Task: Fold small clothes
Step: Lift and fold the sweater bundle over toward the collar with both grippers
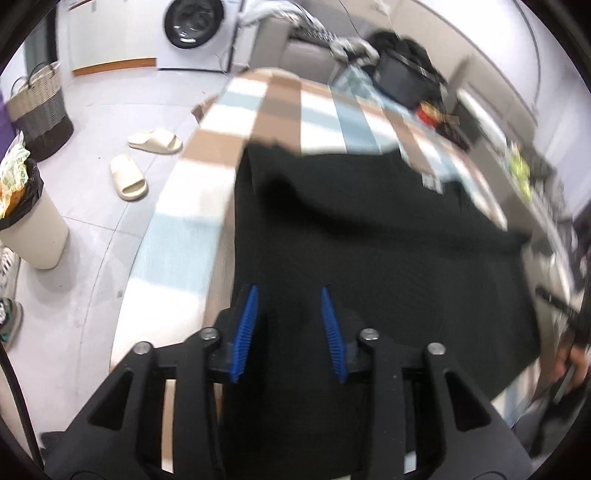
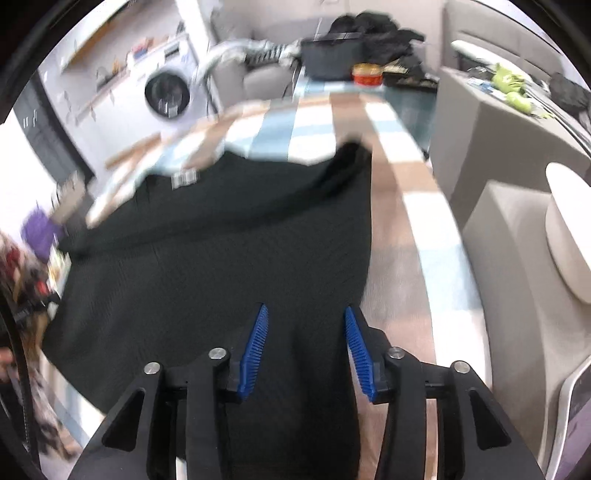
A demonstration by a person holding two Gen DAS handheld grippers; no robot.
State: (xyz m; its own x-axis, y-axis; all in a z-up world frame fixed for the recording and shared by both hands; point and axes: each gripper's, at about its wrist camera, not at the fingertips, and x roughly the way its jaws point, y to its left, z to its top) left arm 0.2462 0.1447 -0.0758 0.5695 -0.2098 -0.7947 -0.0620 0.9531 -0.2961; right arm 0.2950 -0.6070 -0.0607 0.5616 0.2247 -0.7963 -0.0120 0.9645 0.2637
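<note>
— What does my left camera catch that the right one misses?

— From my left claw [image 1: 289, 334] I see the floor beside the tabletop [image 1: 192, 206]: two cream slippers [image 1: 142, 160], a woven basket [image 1: 38, 107] and a bin [image 1: 31, 225] lined with a black bag. My right claw [image 2: 306, 350] shows instead a grey sofa [image 2: 517, 236] along the other edge, a red tin [image 2: 366, 74] and a black box [image 2: 330, 57] at the far end. Both views catch the washing machine [image 1: 194, 27].

— And the garment?

— The black garment [image 1: 369, 258] lies spread on the striped cloth of the tabletop, long axis running away from me toward the far end. A small white label [image 2: 186, 179] sits near its far edge, where the fabric is rumpled.

— The claws?

— Both stand apart, blue pads [image 1: 245, 332] clear of each other, with dark fabric showing in the gap. Blur keeps me from telling whether either pad touches it. My left is over the garment's left side, my right at its right edge.
</note>
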